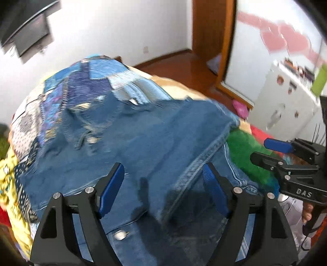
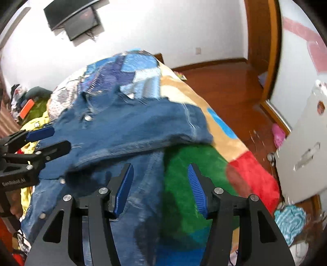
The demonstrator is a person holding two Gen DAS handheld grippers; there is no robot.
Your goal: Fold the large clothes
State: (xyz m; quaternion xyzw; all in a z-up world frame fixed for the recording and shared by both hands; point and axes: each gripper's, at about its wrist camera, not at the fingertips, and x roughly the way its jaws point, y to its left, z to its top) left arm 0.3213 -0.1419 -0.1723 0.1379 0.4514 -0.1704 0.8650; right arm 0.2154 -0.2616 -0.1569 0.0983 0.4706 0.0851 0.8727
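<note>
Denim jacket (image 1: 155, 131) lies spread on the bed, filling the centre of the left wrist view; in the right wrist view it covers the centre-left, with one folded layer lying across the part below it. Both frames are motion-blurred, so seams and snaps are soft and I can't tell sleeve from body panel. The jacket's near part runs under the tool bodies at the bottom edge and is cut off there.

Left gripper (image 1: 163, 184): jaws spread, blue pads clear of the cloth, nothing between them, denim behind them. Right gripper (image 2: 161, 184): jaws apart, nothing pinched; behind the gap, jacket edge on the left and green blanket (image 2: 184, 174) on the right. Whether either set of pads brushes the fabric can't be read through the blur.

Each tool shows in the other's view: the right one at the right edge, partly cropped, a bit of the hand (image 1: 307, 212) under it; the left one at the left edge, also cropped.

Patchwork quilt (image 2: 126, 69) sits beyond the jacket, upper centre. Yellow fabric (image 1: 12, 176) at the left edge is mostly hidden. Wall TV (image 2: 79, 18) upper left, white cabinet (image 2: 302, 147) at the right edge smeared, floor clutter at lower right unreadable.
</note>
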